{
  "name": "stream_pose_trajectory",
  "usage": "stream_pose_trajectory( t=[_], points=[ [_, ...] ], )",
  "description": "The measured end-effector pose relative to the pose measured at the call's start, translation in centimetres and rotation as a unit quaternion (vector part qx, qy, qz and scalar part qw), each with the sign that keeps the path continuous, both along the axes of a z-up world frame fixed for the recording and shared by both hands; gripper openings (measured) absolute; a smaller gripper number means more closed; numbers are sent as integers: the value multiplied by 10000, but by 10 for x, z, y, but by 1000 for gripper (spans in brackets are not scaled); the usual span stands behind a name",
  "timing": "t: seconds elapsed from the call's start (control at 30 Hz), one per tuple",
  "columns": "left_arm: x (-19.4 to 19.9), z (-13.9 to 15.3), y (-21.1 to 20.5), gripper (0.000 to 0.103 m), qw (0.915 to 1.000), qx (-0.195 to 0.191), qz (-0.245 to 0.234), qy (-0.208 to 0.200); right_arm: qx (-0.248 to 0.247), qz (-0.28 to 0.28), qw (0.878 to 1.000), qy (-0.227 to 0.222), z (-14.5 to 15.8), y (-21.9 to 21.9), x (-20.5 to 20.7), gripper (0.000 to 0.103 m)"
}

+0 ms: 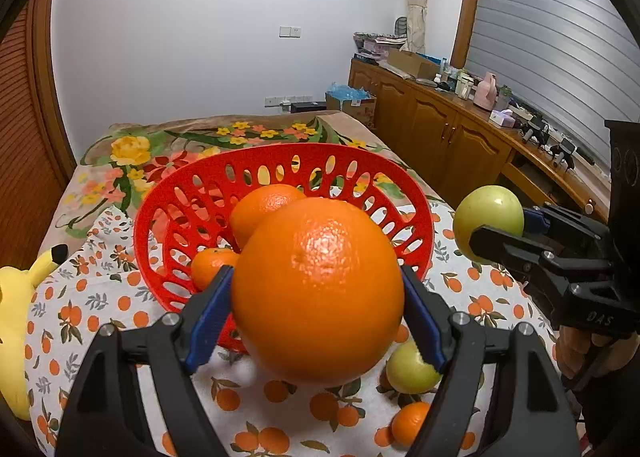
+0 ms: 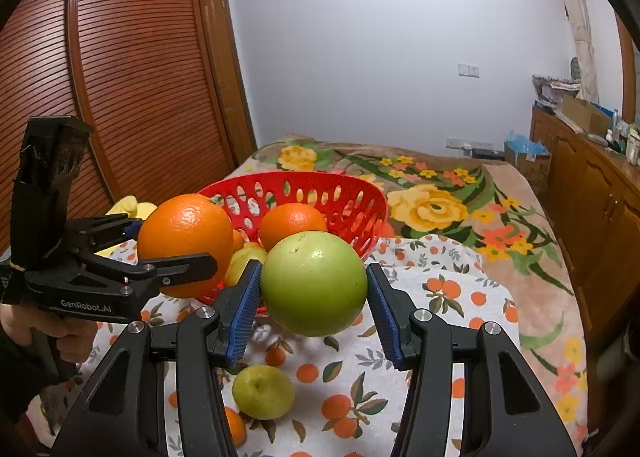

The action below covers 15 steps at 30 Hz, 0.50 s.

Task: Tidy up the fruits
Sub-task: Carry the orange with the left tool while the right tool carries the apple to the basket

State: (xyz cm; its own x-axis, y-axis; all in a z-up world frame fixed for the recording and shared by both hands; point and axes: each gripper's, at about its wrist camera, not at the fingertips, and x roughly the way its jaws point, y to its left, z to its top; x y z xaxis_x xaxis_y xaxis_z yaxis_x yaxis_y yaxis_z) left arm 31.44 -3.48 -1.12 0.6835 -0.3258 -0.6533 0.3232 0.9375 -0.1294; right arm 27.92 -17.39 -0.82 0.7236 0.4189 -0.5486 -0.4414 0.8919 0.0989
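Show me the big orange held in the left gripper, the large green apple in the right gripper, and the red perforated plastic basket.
big orange (image 1: 318, 289), left wrist view, centre of its peel.
large green apple (image 2: 314, 283), right wrist view, middle of its skin.
red perforated plastic basket (image 1: 280, 151), left wrist view, far rim.

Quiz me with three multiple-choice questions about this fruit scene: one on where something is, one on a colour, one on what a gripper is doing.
1. Where is the small green fruit?
A. in the basket
B. on the cloth
C. in a gripper

2. What colour is the basket?
A. red
B. blue
C. white

3. What is the left gripper doing?
A. hanging open
B. holding a green apple
C. holding a large orange

Answers: B, it lies on the orange-print cloth; A, its perforated wall is red; C, the blue pads press its sides.
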Motion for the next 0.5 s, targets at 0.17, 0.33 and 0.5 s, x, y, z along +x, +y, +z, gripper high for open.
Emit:
stream_pose_trajectory(
  t=[0.17,0.33,0.5],
  points=[
    [8,-5,-1,80,10000,-7,-6,86,5,-22,10000,-32,3,-1,2,53],
    [13,-11,-5,80,9999,27,59,144,-41,-46,10000,-34,3,-1,1,53],
    [21,-22,-4,80,9992,16,133,377,-71,-73,9999,1,1,-1,2,53]
  ],
)
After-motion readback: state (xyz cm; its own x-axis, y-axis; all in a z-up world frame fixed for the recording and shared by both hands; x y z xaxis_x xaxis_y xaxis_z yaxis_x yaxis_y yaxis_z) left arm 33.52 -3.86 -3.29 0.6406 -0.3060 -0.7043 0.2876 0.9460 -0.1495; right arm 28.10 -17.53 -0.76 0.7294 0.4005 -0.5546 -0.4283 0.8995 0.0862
